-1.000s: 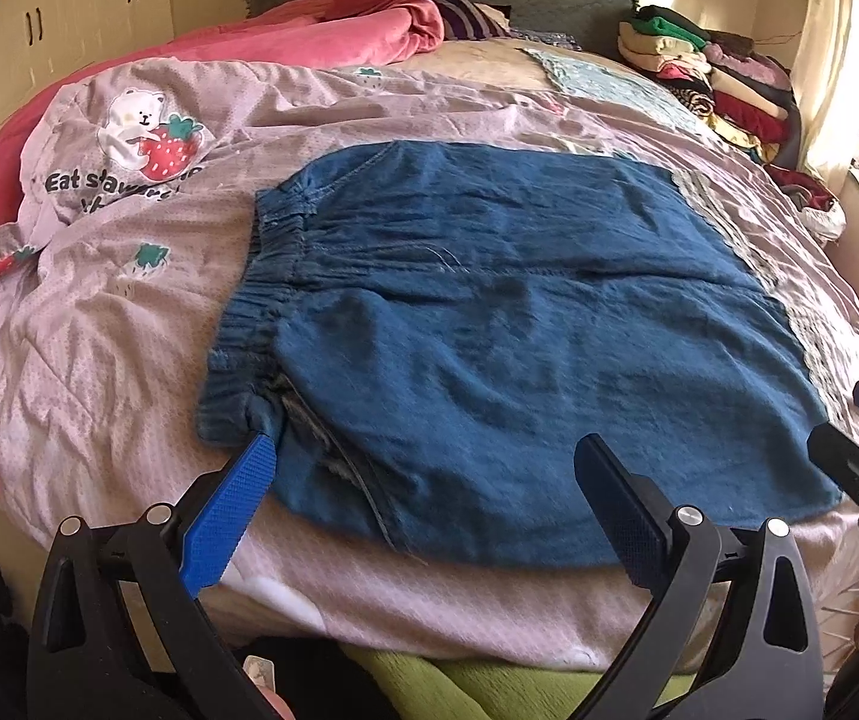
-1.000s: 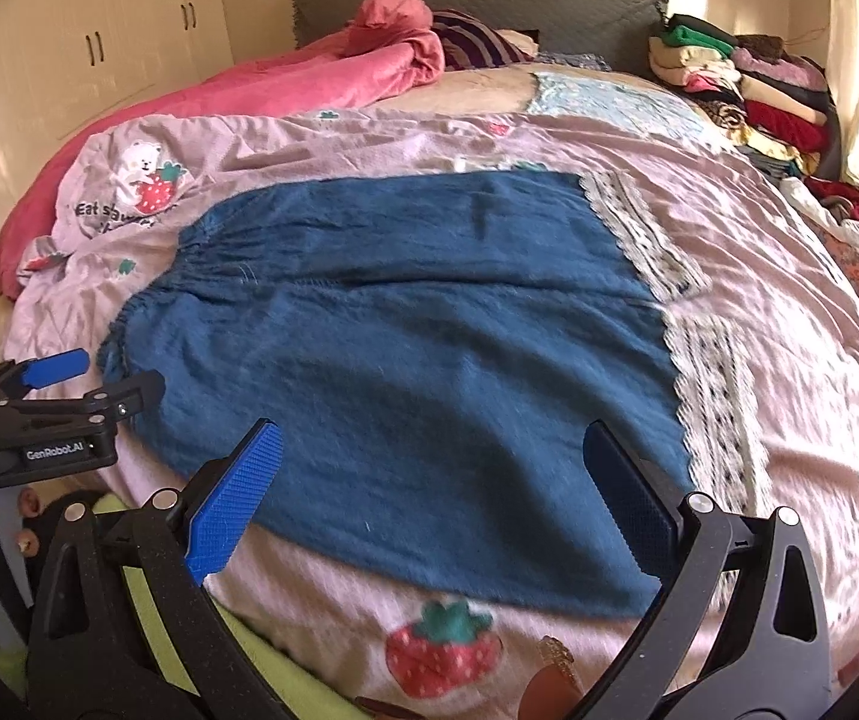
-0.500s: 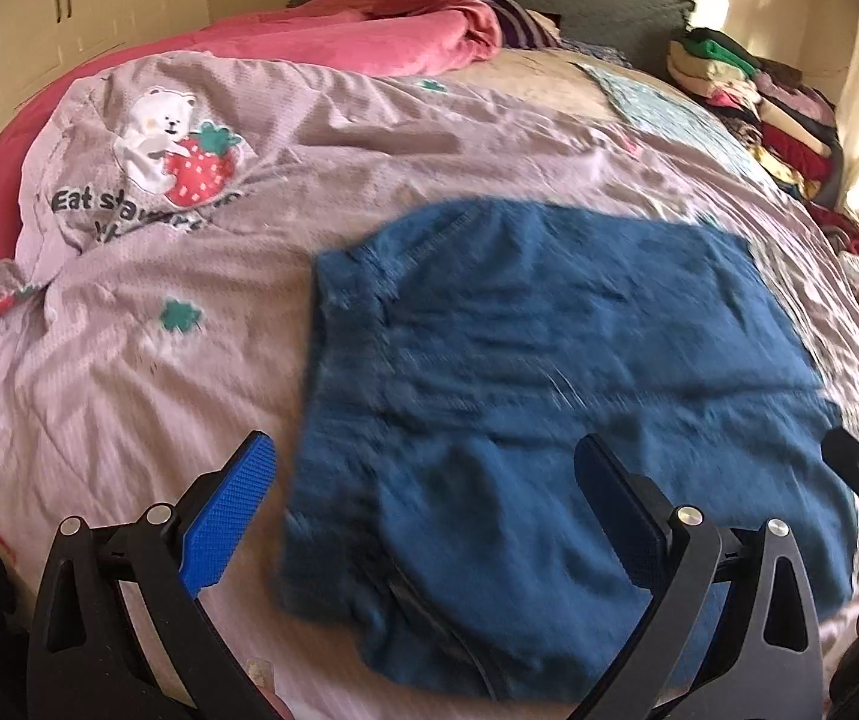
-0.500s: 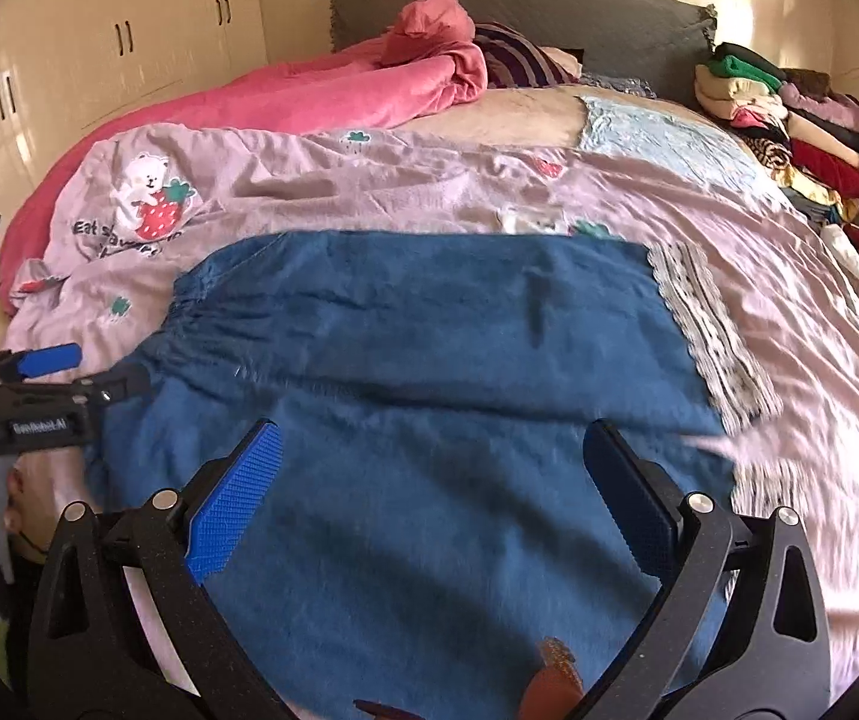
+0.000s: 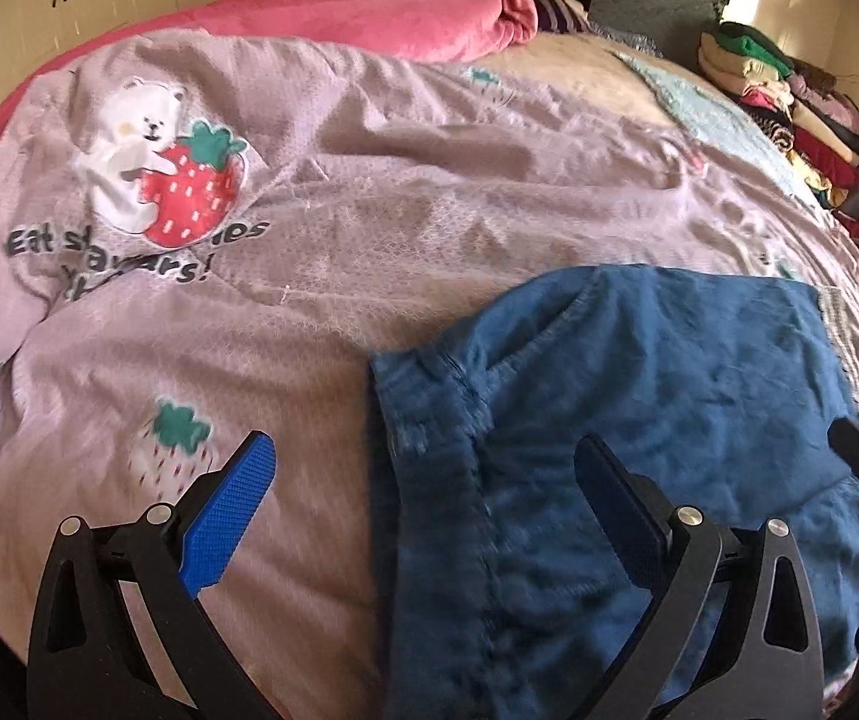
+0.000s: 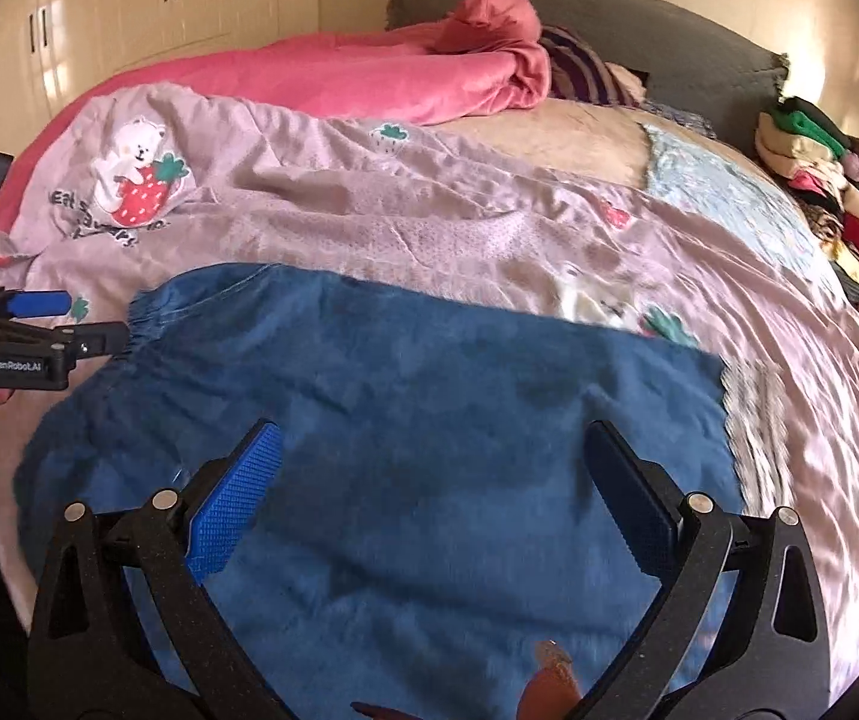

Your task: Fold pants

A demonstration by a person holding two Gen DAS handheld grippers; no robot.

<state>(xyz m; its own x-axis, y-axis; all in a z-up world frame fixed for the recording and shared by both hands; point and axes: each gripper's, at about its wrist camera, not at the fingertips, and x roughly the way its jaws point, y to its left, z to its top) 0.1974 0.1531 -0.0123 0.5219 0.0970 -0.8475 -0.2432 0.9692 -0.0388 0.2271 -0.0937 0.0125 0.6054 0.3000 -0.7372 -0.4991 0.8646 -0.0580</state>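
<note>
Pants on lilac bedspread

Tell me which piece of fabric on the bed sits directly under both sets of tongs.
The blue denim pants, spread flat on the lilac strawberry-print cover. The pink blanket and the folded clothes stack lie far off, at the headboard end.

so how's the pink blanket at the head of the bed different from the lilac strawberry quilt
The pink blanket is plain, while the lilac quilt carries a bear-and-strawberry print with lettering. The pink blanket is bunched into a heap toward the headboard; the lilac quilt is spread across the bed, only wrinkled. The blue pants lie on the lilac quilt and nothing is seen lying on the pink blanket. Both are soft bedding on the same bed.
</note>
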